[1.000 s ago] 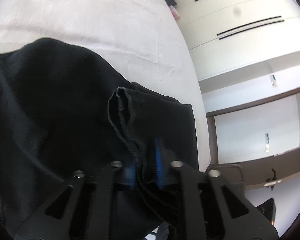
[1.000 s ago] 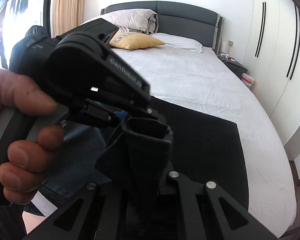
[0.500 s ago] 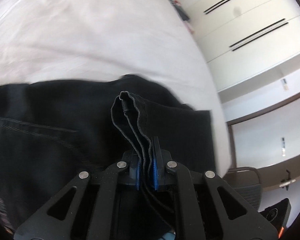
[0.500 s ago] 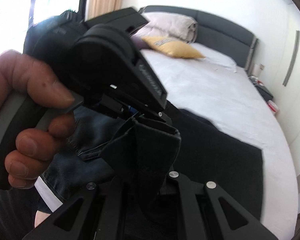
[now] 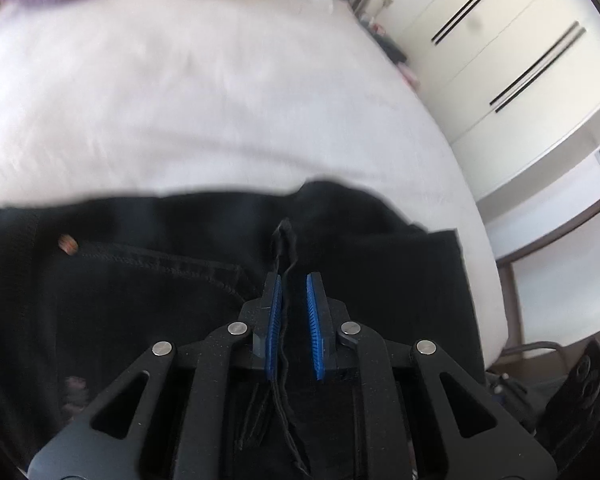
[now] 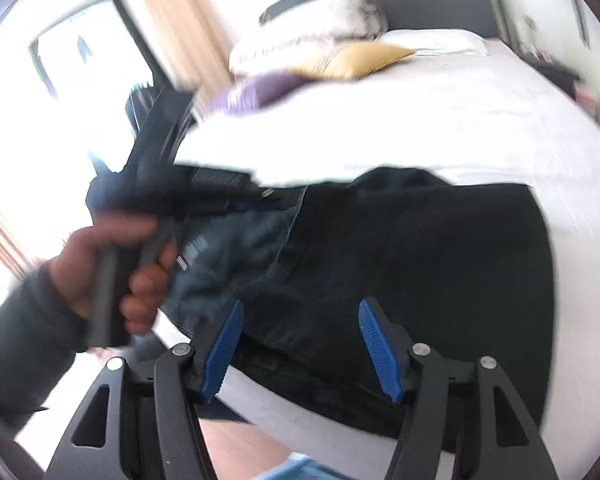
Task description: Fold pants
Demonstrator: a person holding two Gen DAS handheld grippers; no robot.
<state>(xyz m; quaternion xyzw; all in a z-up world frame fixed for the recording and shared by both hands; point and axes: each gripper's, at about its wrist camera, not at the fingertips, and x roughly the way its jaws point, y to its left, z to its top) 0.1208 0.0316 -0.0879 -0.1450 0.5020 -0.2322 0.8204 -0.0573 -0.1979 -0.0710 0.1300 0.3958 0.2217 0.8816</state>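
Black pants [image 6: 420, 264] lay folded on the near part of the white bed [image 6: 440, 120].
The right hand-held gripper [image 6: 300, 344] had just opened, released and empty; the left hand-held gripper [image 5: 292, 320] was parting slightly, a thin hem strand loose between its pads.

The pants [image 6: 400, 264] are lying across the bed's [image 6: 460, 112] near end, with pillows [image 6: 308, 40] sitting at its far end.

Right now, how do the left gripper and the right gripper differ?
The left gripper has a narrow gap with a thin edge of the black pants between its jaws; the right gripper has just opened wide with nothing between them. Both have blue pads.
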